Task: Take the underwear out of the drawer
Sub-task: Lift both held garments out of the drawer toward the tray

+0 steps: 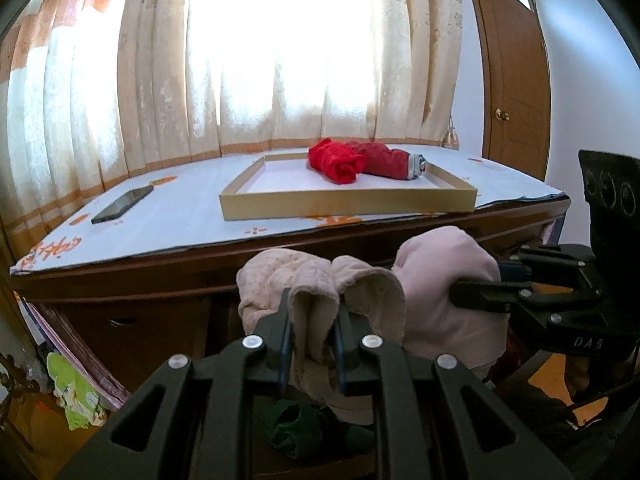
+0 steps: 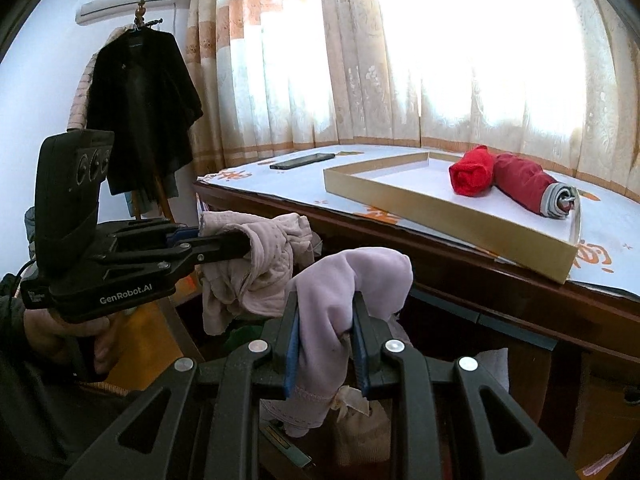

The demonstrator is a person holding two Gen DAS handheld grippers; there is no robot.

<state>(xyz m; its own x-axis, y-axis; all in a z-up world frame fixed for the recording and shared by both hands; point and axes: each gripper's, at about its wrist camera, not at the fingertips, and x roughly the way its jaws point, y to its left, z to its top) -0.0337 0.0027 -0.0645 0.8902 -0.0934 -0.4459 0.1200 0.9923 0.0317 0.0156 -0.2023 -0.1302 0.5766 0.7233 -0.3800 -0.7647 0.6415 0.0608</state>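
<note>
Your left gripper is clamped on a crumpled beige, faintly dotted cotton undergarment, the cloth bulging up between and over the blue-padded fingers. Your right gripper is closed on a pale lilac-pink soft undergarment, which drapes over the fingertips and hangs down below them, showing a stitched hem.

Take the shallow tan cardboard tray on the desk as your landmark. Both held garments are in the air in front of and below the tray, short of the dark wooden desk's front edge. Inside the tray, at its far right end, lie a bright red rolled cloth and a darker red roll with a grey end, touching each other. To the left of the tray, on the same pale printed desk cover, rests a black smartphone, well apart from it. Below your left gripper sits something dark green, probably more clothing, though the view there is too dim to be sure.

In the right wrist view, the left gripper's body reads "GenRobot.AI" in white; in the left wrist view, the right gripper shows "DAS". Beyond the tray hang cream and orange patterned curtains; a black coat hangs on a stand far to the left of it.
</note>
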